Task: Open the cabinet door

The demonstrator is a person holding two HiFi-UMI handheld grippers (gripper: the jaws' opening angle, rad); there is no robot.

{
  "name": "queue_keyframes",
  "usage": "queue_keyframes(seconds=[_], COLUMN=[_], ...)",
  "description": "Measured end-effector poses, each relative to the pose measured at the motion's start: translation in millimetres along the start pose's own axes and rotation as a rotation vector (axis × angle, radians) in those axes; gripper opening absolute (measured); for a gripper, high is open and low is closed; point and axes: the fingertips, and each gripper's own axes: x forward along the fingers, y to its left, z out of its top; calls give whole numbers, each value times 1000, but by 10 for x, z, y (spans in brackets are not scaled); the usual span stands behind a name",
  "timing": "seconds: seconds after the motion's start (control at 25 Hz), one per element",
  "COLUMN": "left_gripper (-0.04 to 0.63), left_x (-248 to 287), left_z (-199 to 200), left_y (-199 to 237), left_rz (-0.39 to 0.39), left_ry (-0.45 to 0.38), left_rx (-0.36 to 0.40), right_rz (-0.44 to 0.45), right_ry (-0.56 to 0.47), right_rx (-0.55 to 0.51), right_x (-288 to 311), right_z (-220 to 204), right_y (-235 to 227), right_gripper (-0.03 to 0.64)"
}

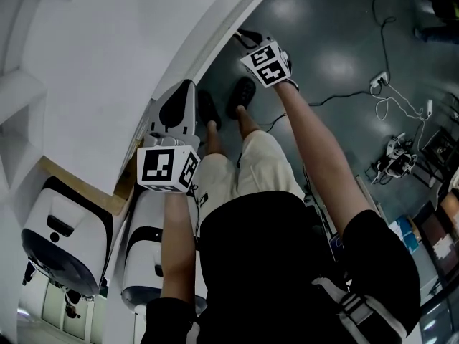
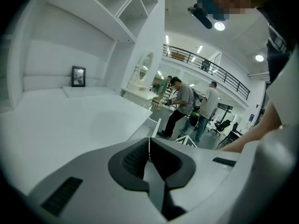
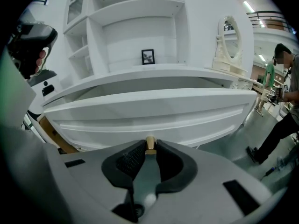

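Note:
In the right gripper view the white cabinet door fills the middle, below open shelves. Its small brass knob sits between the dark pads of my right gripper, which is shut on it. From the head view that right gripper reaches forward to the cabinet's front edge, the arm stretched out. My left gripper hovers over the near edge of the white cabinet top. Its jaws are shut with nothing between them, pointing along the white top.
Cables and a power strip lie on the grey floor at right. Two white-and-black machines stand at lower left. A small picture frame sits on the shelf and a vanity mirror stands at right. Several people stand far off.

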Motion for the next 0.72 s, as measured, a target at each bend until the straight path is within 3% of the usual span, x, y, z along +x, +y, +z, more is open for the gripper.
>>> queue_keyframes(seconds=[0.72], left_gripper=[25], left_x=[-84], left_z=[5], left_y=[-268], left_rz=[-55], left_ry=[10], left_rx=[44], right_rz=[-34], right_ry=[40], right_rx=[35], right_x=[-551], right_z=[-601], right_y=[-47], right_gripper=[91])
